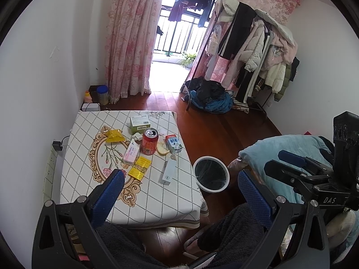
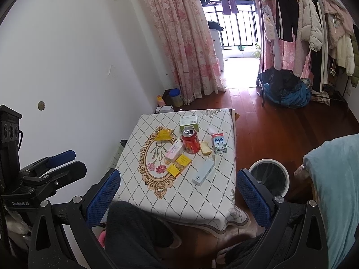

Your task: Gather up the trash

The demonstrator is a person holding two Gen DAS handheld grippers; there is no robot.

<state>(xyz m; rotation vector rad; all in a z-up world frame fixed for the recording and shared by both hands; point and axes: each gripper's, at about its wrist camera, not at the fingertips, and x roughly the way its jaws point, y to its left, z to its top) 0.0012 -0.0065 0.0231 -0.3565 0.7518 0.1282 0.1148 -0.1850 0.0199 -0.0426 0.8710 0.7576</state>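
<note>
A low table [image 1: 157, 199] [image 2: 215, 192] with a checked cloth carries the trash: a red can [image 1: 149, 141] [image 2: 190, 140], a milk carton [image 1: 174, 143] [image 2: 219, 143], a green-white box [image 1: 140, 123] [image 2: 189, 121], a pink box [image 1: 131, 154] [image 2: 174, 152], yellow wrappers [image 1: 139, 167] [image 2: 179, 165], a pale blue box [image 1: 168, 173] [image 2: 203, 174] and a bread piece [image 1: 162, 149] [image 2: 205, 148]. A white bin [image 1: 211, 173] [image 2: 269, 177] with a black liner stands on the floor right of the table. My left gripper [image 1: 181, 188] and right gripper [image 2: 178, 190] hover open above the table's near edge, both with nothing between the fingers.
The person's dark-clad knees [image 1: 231, 233] [image 2: 134, 231] sit under the grippers. A light blue blanket [image 1: 289, 152] [image 2: 336, 179] lies at the right. A clothes rack [image 1: 253, 51] and a pile of clothes [image 1: 208, 98] stand at the back. The wall [image 1: 33, 78] borders the table's left side.
</note>
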